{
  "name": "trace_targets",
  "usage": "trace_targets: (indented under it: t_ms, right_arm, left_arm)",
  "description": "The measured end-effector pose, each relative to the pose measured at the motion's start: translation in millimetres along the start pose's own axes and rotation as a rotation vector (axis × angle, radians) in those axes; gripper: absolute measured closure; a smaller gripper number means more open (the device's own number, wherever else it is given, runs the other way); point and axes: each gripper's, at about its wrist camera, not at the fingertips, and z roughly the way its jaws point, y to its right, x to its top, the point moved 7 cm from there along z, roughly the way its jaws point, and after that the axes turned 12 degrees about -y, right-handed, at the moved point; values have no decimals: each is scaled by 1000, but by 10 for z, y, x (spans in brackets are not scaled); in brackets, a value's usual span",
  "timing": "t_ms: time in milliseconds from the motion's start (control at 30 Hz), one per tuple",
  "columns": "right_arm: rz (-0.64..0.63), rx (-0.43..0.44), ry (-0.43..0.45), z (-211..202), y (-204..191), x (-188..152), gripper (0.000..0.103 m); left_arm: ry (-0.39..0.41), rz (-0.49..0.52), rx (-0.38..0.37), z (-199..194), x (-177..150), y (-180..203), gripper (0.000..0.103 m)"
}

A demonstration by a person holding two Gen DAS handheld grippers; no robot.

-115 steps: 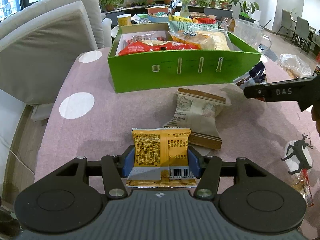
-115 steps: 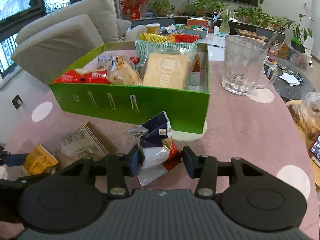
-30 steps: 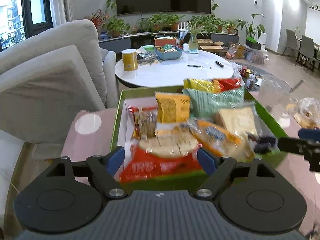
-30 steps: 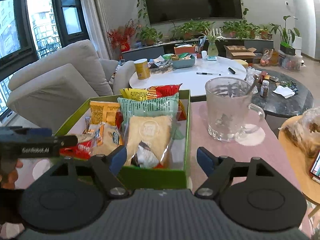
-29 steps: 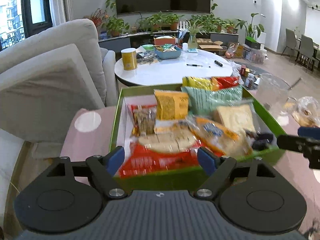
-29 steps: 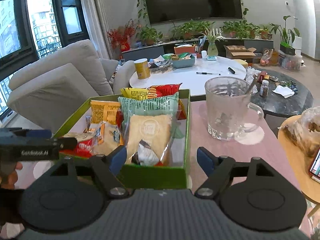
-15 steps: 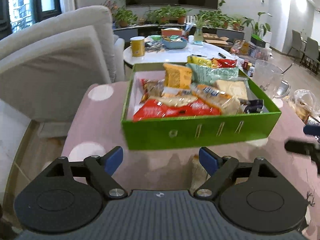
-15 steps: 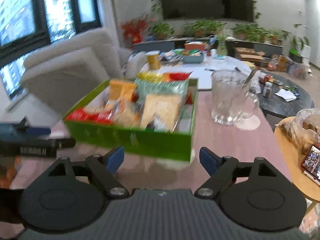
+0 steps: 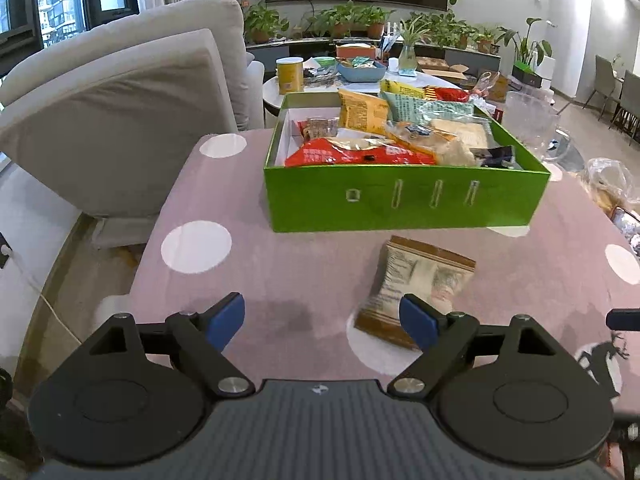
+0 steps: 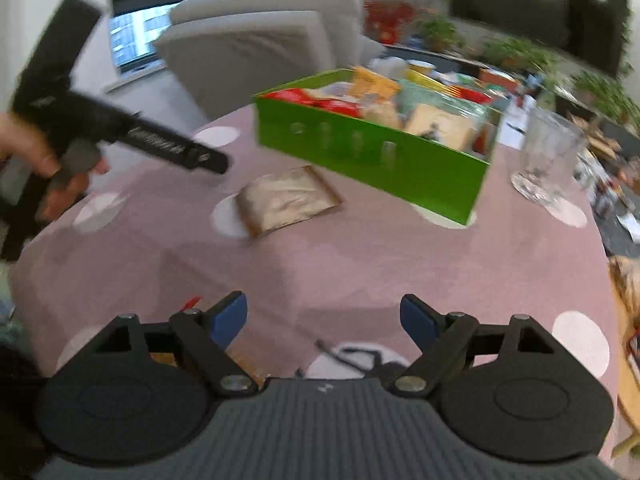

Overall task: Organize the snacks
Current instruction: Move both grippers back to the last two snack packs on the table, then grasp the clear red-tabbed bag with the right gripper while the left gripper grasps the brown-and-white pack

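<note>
Both your left gripper (image 9: pixel 322 318) and right gripper (image 10: pixel 323 318) hover wide open and empty. One brown-edged snack packet (image 9: pixel 416 290) lies flat before the green snack box (image 9: pixel 404 200). Pinch its edge next, then lift it into the box.

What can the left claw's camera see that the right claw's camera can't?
Only the left camera shows the yellow can and blue bowl on the white table behind, sharp and clear, plus its own open left claw. Only the right camera shows a hand holding that left claw from the side, and the open right claw; its picture is blurry. Both show the green box full of snacks, the brown snack packet lying in front of it on the pink tablecloth, and the grey sofa.
</note>
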Motion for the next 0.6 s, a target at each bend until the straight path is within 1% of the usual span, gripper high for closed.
trace_targets:
  t_ms: [133, 200, 333, 367, 433, 600]
  right_arm:
    - [-103, 45, 6, -67, -178, -128, 18]
    - [-153, 59, -11, -33, -268, -181, 18]
    - [-212, 33, -62, 131, -382, -241, 18]
    - [-214, 14, -75, 186, -379, -231, 18]
    - [-191, -15, -71, 259, -329, -176, 17]
    - [-81, -74, -75, 324, -120, -105, 20]
  left_arm:
    - [2, -6, 0, -28, -71, 16, 19]
    - [-2, -7, 1, -24, -89, 22, 19]
    - [-4, -10, -1, -15, -108, 16, 19]
    - [-6, -10, 0, -8, -109, 9, 19]
    - [-10, -12, 5, 18, -102, -8, 19]
    - [-21, -12, 2, 66, -116, -9, 19]
